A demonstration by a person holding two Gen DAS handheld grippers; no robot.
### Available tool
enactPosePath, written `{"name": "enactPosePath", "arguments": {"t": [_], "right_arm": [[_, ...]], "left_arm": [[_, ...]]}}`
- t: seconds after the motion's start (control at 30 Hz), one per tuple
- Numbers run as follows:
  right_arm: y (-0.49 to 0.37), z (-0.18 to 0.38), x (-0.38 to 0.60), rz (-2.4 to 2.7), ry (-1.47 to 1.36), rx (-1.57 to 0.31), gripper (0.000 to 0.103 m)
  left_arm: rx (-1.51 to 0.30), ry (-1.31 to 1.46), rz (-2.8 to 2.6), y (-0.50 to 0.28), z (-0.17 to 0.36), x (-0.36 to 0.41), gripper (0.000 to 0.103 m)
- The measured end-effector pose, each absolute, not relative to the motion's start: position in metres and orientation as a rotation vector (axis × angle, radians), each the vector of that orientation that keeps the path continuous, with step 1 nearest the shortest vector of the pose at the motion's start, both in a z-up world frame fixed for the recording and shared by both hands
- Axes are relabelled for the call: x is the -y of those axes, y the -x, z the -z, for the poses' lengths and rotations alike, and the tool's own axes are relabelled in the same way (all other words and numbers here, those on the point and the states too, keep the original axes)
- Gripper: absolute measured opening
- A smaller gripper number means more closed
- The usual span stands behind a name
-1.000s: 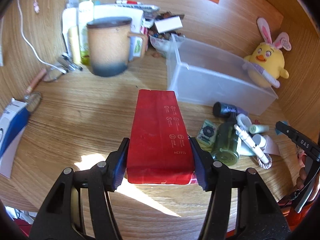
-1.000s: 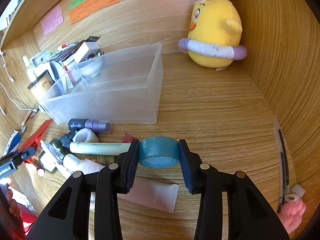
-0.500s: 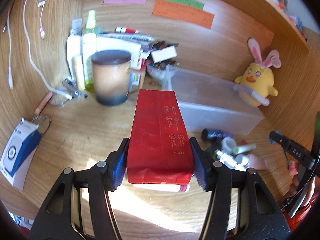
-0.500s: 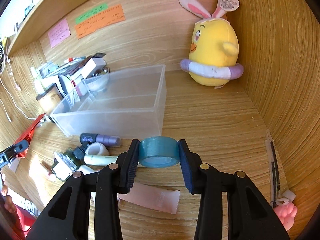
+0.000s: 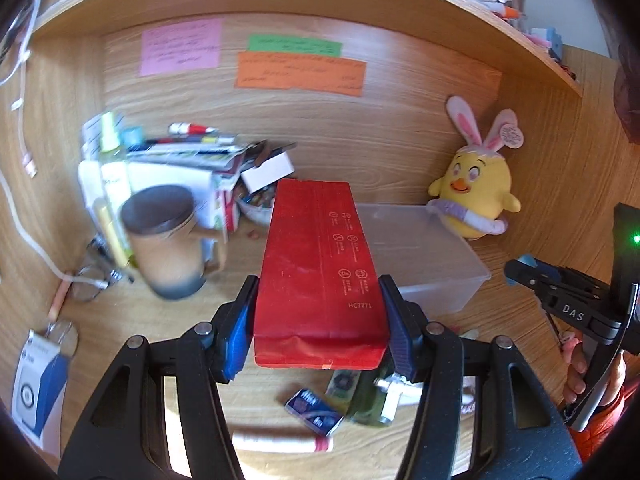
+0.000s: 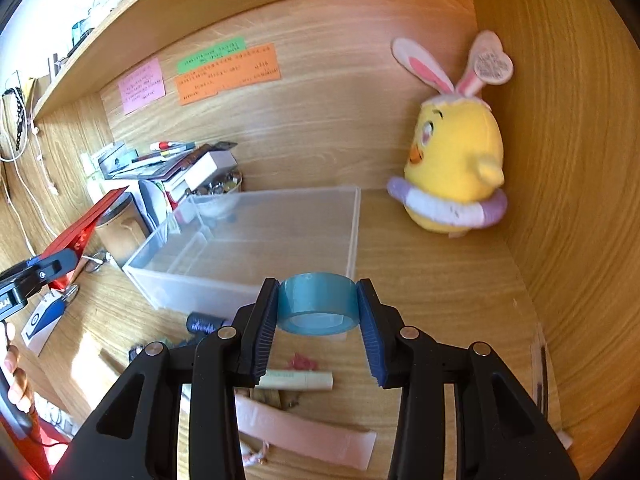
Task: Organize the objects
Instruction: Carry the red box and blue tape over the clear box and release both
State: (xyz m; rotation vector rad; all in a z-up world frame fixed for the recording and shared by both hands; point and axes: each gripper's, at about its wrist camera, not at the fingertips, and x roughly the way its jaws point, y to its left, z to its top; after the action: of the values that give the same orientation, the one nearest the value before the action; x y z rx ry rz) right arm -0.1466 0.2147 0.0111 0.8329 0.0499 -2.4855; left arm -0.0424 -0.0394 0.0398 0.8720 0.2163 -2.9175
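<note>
Clear bin (image 6: 256,248) partly hidden by red pouch (image 5: 320,276); mug (image 5: 168,240) blurred, perhaps lidded. Left gripper (image 5: 320,320) clamps the pouch; right gripper (image 6: 316,308) clamps blue tape roll (image 6: 316,304).

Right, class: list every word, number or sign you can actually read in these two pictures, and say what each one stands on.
"HC7771": on the red packet held in the left hand-held gripper.
"DAS": on the right hand-held gripper, seen from the left.
Round symbols on the red packet: too small to read.
Pink note, green note, orange note: handwriting too blurred.
Blue box: unreadable.
</note>
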Motion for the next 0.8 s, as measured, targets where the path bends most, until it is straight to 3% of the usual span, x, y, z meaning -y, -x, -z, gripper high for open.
{"name": "enactPosePath", "arguments": {"t": [0.8], "right_arm": [[0.204,-0.013,-0.158,2.443,-0.848,-0.177,0.036]], "left_arm": [[-0.225,-1.103,2.924,0.148,-0.017,0.038,0.058]]}}
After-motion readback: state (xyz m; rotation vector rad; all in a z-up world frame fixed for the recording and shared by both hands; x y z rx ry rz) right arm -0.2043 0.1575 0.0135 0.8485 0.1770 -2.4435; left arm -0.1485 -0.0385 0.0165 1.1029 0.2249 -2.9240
